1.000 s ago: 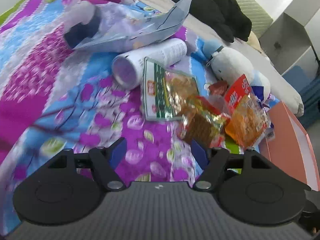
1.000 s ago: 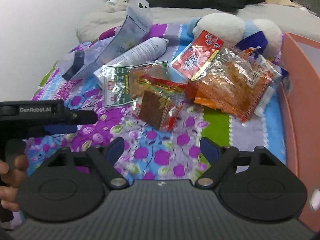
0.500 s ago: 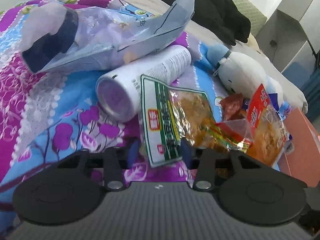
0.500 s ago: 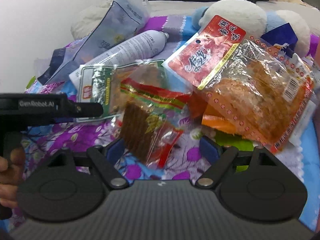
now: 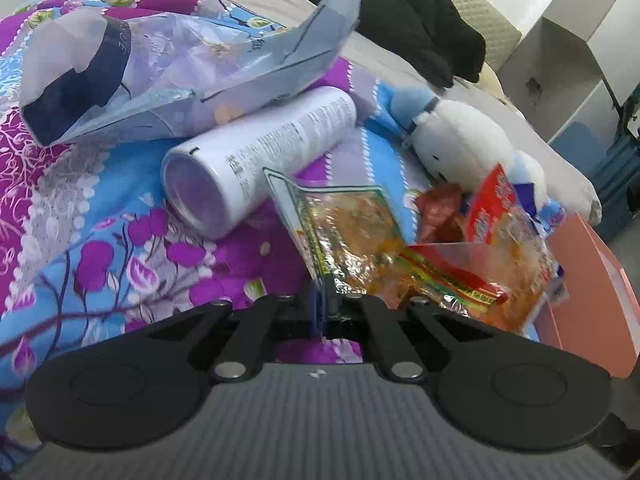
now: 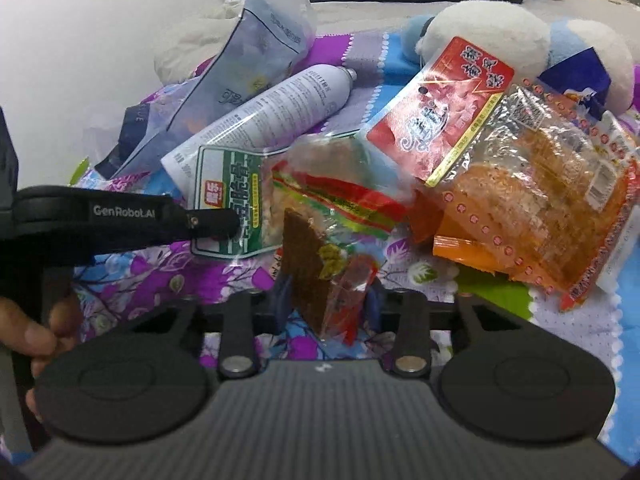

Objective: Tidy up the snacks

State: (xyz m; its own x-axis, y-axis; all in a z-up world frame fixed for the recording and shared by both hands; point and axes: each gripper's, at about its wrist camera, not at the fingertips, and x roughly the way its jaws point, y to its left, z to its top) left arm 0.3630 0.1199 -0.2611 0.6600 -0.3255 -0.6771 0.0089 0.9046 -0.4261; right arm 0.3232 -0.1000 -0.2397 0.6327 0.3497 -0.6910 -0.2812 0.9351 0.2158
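Several snack packets lie on a flowered bedspread. My left gripper is shut on the near edge of the green-and-white snack packet, which tilts up; the packet also shows in the right wrist view. My right gripper is shut on the clear packet of brown snack with a red-green band. A big red-and-orange snack bag lies to the right; it also shows in the left wrist view.
A white spray can and a crumpled grey-blue plastic bag lie behind the packets. A white-and-blue plush toy sits at the right. An orange box stands at the bed's right edge. Black clothing lies further back.
Both grippers moved forward to the snacks and closed: the left on the green-and-white packet, the right on the brown snack packet. The green packet's edge has lifted.
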